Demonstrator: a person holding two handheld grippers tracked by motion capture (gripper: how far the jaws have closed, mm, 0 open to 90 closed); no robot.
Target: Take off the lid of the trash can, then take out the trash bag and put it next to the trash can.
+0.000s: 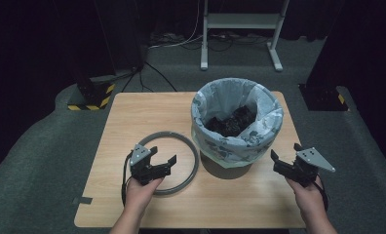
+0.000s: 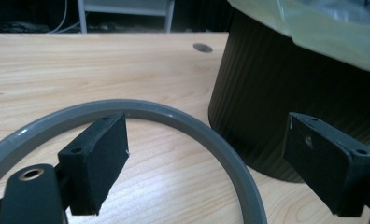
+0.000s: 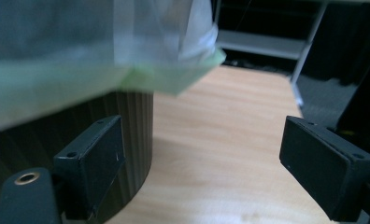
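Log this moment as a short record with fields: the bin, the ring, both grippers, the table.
bin: dark ribbed bin lined with a pale patterned bag, upright on the table's right half; dark stuff inside
ring: grey ring flat on the table, left of the bin, not on it
left gripper: left gripper open, above the ring's near part, nothing between its jaws
right gripper: right gripper open, right of the bin, holding nothing
table: wooden table
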